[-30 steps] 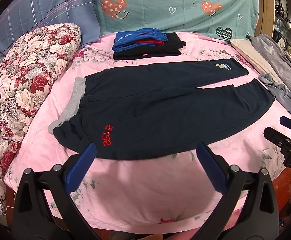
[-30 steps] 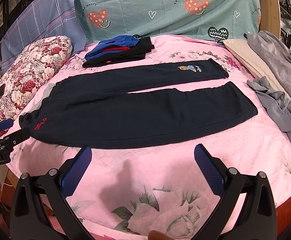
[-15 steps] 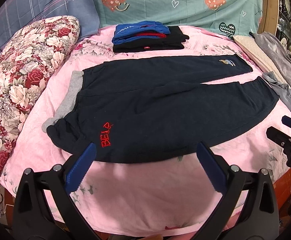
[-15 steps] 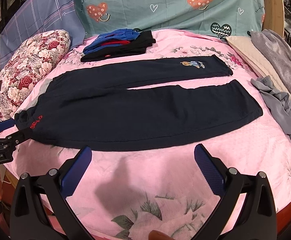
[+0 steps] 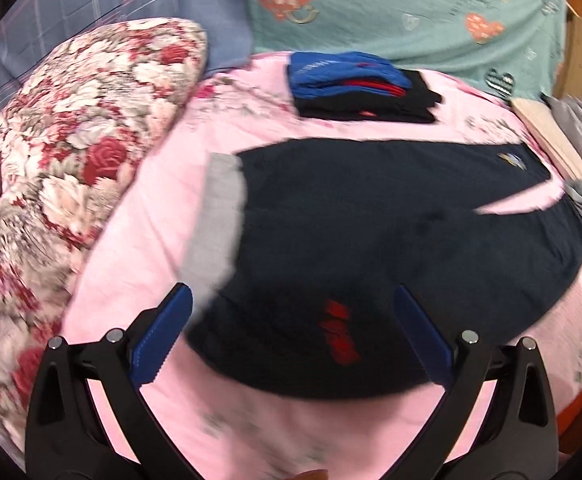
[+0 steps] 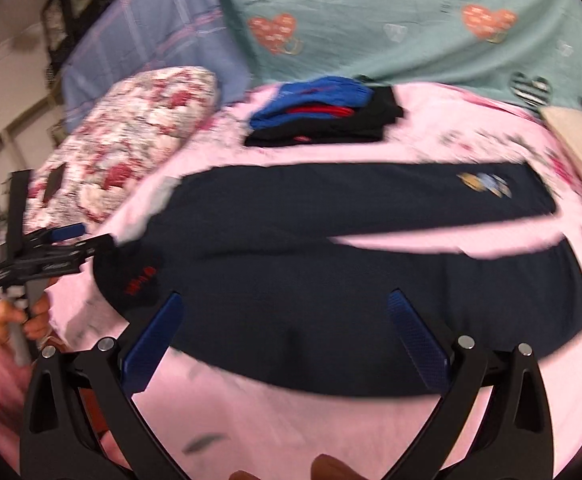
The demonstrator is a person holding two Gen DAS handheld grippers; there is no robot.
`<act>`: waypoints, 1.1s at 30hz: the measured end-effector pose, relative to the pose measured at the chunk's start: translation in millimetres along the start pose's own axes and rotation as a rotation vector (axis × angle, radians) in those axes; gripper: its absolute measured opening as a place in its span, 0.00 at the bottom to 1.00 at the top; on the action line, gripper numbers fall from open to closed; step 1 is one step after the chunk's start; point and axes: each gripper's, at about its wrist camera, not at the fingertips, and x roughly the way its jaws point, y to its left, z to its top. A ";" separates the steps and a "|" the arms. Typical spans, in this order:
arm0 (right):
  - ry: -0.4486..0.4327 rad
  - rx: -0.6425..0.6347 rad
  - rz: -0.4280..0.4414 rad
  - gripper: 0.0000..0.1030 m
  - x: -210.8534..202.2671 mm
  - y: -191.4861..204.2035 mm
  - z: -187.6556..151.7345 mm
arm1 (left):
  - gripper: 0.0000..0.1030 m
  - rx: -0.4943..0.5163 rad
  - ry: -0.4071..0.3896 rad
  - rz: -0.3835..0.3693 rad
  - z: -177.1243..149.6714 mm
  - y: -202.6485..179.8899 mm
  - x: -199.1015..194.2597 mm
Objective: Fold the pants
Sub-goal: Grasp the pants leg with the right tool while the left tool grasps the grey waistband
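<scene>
Bed [image 5: 139, 240], pink floral sheet. Dark navy pants [image 5: 391, 240] [image 6: 331, 248] spread flat across it, legs parted toward right, grey waistband at left. Floral pillow [image 5: 71, 128] beside waistband. Folded clothes stack [image 6: 323, 116] behind pants. Left hand-held gripper [image 5: 291, 344] fingers apart over waist end; right hand-held gripper [image 6: 283, 332] fingers apart over near leg.

Matt dark-navy knit cloth forms the pants [image 5: 391, 232], with red embroidered lettering [image 5: 339, 332] and a grey ribbed waistband [image 5: 221, 200]. The pink bedsheet [image 6: 291, 420] is soft matt cloth; the gripper frames are matt black plastic with ridged blue pads [image 6: 153, 340] and shiny metal rivets [image 6: 467, 342].
</scene>
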 end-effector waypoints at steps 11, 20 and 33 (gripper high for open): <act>0.078 -0.286 0.014 0.99 86.0 23.4 89.8 | 0.98 0.035 0.061 0.003 79.1 79.2 64.9; 0.210 -0.424 0.100 0.93 166.1 27.5 125.5 | 0.98 0.024 0.120 -0.163 121.1 100.3 128.3; 0.333 -0.549 0.200 0.51 256.3 30.9 146.7 | 0.60 0.082 0.280 -0.273 140.0 104.8 186.6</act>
